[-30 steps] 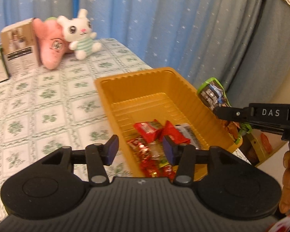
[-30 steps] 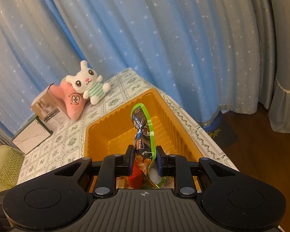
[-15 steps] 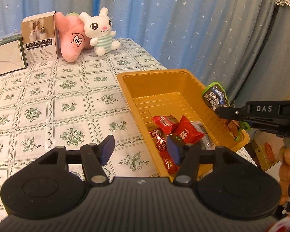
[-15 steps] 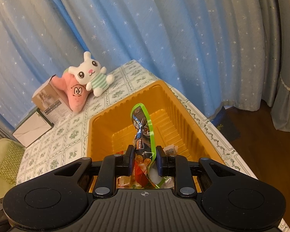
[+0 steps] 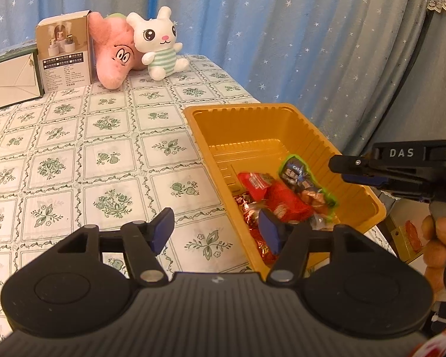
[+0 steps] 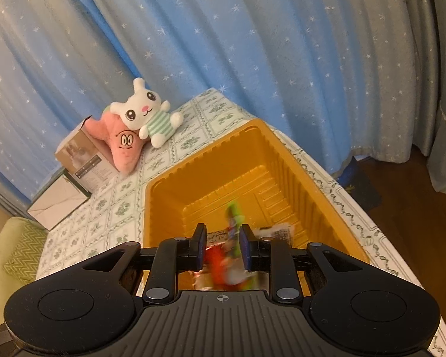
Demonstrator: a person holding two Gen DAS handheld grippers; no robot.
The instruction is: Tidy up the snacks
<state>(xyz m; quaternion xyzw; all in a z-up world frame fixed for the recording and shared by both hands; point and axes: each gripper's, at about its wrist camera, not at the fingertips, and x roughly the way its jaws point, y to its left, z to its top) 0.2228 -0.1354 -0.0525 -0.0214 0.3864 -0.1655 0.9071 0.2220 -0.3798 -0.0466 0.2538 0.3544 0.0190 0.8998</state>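
Observation:
An orange plastic tray point(image 5: 252, 125) stands near the table's right edge with several red snack packets point(image 5: 285, 199) in its near end. A green-edged snack packet point(image 5: 304, 183) is dropping onto them, blurred, clear of my right gripper point(image 5: 339, 163), which hangs over the tray's right rim. In the right wrist view that packet point(image 6: 233, 223) shows as a streak below my right gripper point(image 6: 222, 232). Its jaws are opening and its pads do not touch the packet. My left gripper point(image 5: 215, 226) hovers over the tray's near left rim. Its jaws are opening too, with nothing between them.
At the table's far end sit a white plush rabbit point(image 5: 159, 44), a pink plush point(image 5: 116, 56), a cardboard box point(image 5: 64, 53) and a flat white box point(image 5: 9, 83). Blue star curtains hang behind. A hand point(image 5: 440, 238) holds the right gripper. The table's edge runs beside the tray point(image 6: 211, 178).
My right gripper's jaws have parted and the green-edged packet has dropped from them into the tray. My left gripper has opened wider and drawn back left of the tray.

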